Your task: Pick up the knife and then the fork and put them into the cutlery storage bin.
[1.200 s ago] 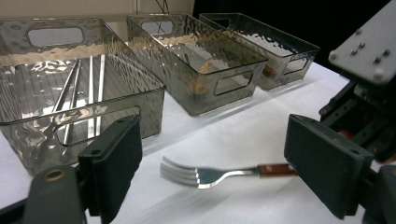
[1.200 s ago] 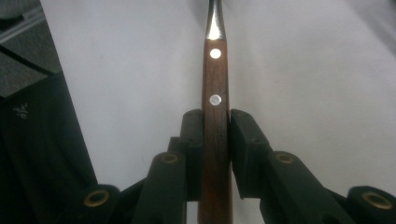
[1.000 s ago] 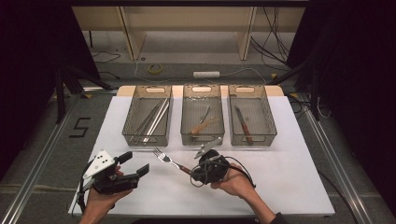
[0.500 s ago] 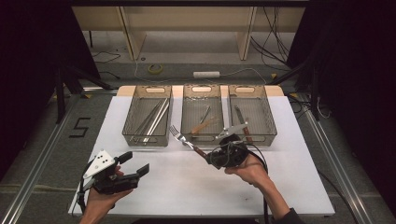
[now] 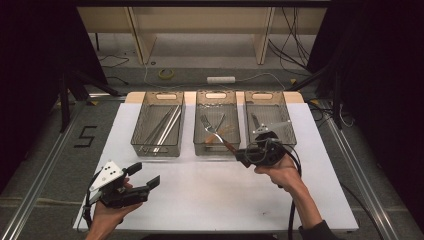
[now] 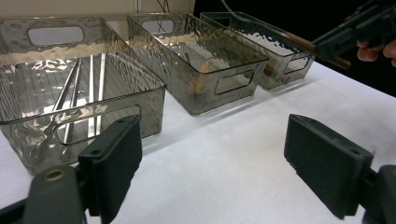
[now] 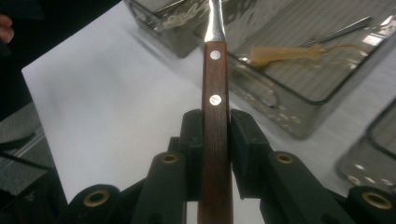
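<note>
Now the right gripper (image 5: 246,156), jaws clamped on the fork's (image 5: 216,134) wooden handle, has carried it from the table to above the middle bin (image 5: 216,98), likely for sorting there. Left gripper (image 5: 145,176) rests, jaws wide open, empty.

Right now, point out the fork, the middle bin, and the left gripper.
fork (image 5: 209,126): high view, on its tines above the middle bin.
middle bin (image 5: 216,95): high view, on its far handle cutout.
left gripper (image 5: 146,176): high view, midway between its open jaws.
</note>
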`<state>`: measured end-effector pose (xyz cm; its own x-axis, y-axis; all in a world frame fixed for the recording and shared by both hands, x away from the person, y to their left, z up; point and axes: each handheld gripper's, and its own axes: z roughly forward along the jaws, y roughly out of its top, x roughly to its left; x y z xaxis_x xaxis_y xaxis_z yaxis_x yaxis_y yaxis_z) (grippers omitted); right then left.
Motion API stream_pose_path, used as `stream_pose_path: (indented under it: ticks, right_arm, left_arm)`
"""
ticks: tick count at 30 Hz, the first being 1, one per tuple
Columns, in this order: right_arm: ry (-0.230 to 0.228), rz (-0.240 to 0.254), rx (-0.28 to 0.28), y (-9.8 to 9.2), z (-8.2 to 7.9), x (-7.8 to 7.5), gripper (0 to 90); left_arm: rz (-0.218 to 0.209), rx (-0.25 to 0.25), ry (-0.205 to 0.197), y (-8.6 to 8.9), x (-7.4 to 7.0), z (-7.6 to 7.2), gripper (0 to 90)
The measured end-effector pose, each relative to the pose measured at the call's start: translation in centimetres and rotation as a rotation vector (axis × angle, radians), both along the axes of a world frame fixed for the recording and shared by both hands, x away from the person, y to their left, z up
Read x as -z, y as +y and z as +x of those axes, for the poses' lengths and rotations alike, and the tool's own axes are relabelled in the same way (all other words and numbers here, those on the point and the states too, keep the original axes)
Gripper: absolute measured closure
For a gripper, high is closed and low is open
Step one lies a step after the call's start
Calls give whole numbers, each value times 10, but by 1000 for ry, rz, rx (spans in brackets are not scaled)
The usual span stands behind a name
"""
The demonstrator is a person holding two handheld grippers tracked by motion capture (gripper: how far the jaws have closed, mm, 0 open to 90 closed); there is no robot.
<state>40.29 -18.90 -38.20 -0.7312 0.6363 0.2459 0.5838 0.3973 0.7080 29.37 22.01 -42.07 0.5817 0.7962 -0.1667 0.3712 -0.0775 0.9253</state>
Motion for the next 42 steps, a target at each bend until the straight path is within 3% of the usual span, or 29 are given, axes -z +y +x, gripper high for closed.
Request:
stream_pose_path:
  ticks: [18, 29, 42]
  right_arm:
    - [-15, 76, 151, -50, 17, -7, 766]
    - [-11, 77, 226, -66, 26, -1, 767]
    - [-37, 78, 304, -80, 36, -2, 766]
  left_arm:
    - [2, 2, 1, 0, 0, 0, 188]
    - [2, 0, 0, 0, 0, 0, 188]
    - [3, -1, 2, 0, 0, 0, 188]
